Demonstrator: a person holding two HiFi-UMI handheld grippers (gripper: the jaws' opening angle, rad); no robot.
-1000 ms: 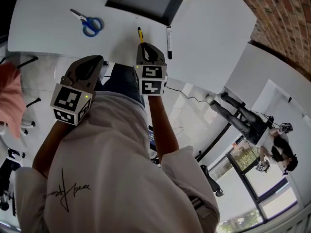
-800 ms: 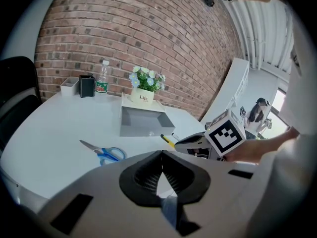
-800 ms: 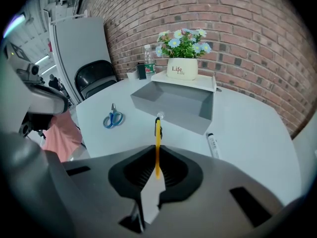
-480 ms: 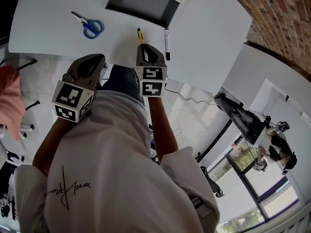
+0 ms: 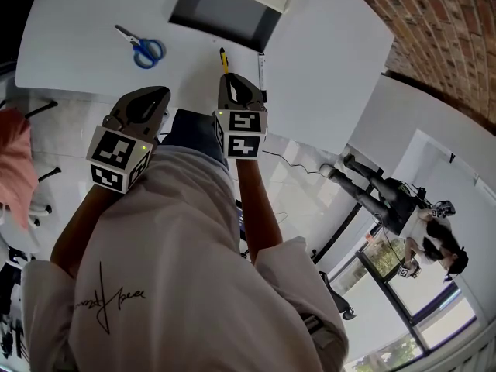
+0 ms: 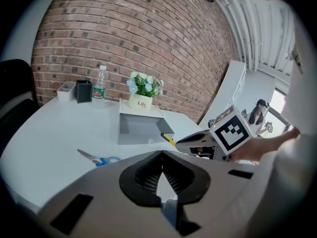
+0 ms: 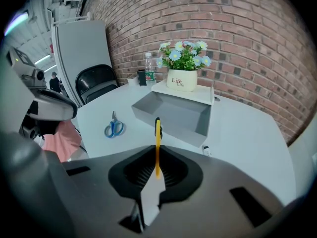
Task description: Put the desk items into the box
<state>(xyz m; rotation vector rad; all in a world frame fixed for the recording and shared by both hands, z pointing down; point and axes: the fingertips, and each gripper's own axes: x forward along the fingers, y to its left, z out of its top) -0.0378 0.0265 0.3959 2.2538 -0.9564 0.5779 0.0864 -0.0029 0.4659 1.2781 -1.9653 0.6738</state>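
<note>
A grey open box [image 5: 221,10] stands at the table's far side. My right gripper [image 5: 231,77] sits at the near edge, shut on a yellow pen [image 5: 224,59] that sticks out forward toward the box. In the right gripper view the pen [image 7: 157,133] rises from between the jaws [image 7: 157,152] in front of the box [image 7: 181,133]. Blue-handled scissors [image 5: 143,49] lie to the left and a black marker [image 5: 261,68] to the right of the pen. My left gripper [image 5: 147,103] is shut and empty, just off the table edge.
A flower pot [image 7: 182,78] stands behind the box, with a water bottle [image 7: 150,66] and small desk containers [image 6: 84,90] further back by the brick wall. A black chair [image 7: 96,81] is at the table's left. The person's torso and arms fill the lower head view.
The head view has drifted a little, so the table sits slightly lower in frame. Both grippers hold about the same place, and the pen stays in the right jaws.
</note>
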